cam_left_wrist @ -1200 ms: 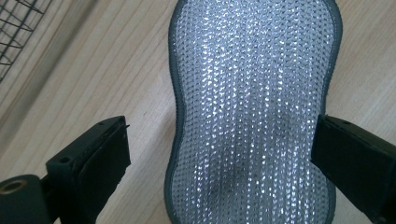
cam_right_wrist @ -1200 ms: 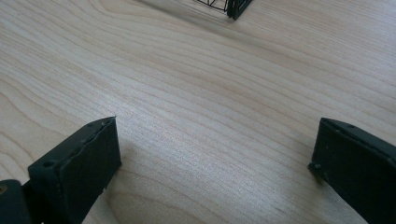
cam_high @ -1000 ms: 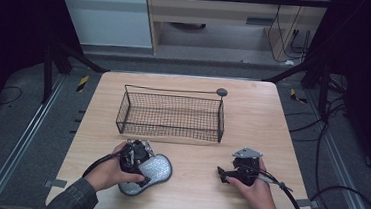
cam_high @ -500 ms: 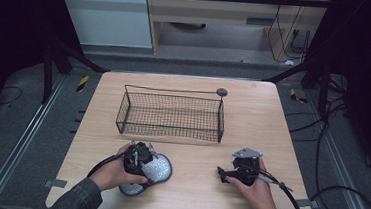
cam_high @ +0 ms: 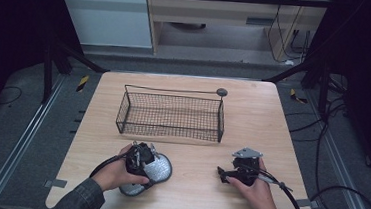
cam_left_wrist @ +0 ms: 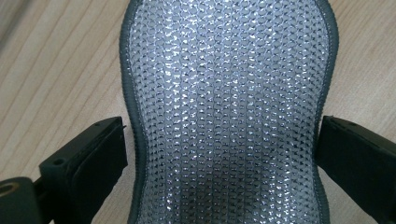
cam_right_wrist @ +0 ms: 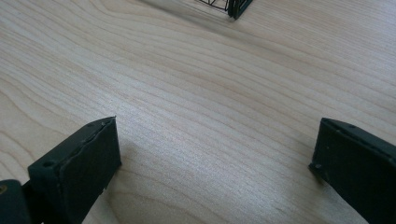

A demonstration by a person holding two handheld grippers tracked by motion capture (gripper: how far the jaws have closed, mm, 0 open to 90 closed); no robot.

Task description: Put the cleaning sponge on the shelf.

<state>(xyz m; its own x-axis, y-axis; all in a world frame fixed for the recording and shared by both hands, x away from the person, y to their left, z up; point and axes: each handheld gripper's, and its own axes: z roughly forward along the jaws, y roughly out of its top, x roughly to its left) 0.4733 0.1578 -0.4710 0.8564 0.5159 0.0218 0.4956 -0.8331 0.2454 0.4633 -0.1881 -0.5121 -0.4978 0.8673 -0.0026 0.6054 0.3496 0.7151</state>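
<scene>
Pale wood grain ran across the bench (cam_high: 273, 116), under both pairs of tongs. The left tongs (cam_left_wrist: 219, 154) stood wide, jaws on either side of a silvery mesh pad (cam_left_wrist: 229, 116) with a dark grey edge; small gaps showed between jaws and pad, which lay flat on the wood beneath them. The right tongs (cam_right_wrist: 215, 163) were wide too, with bare bench between their jaws. Beyond both pairs, toward the far side, sat a black wire basket (cam_high: 172, 116), well apart from the right tongs and nearer the left.
</scene>
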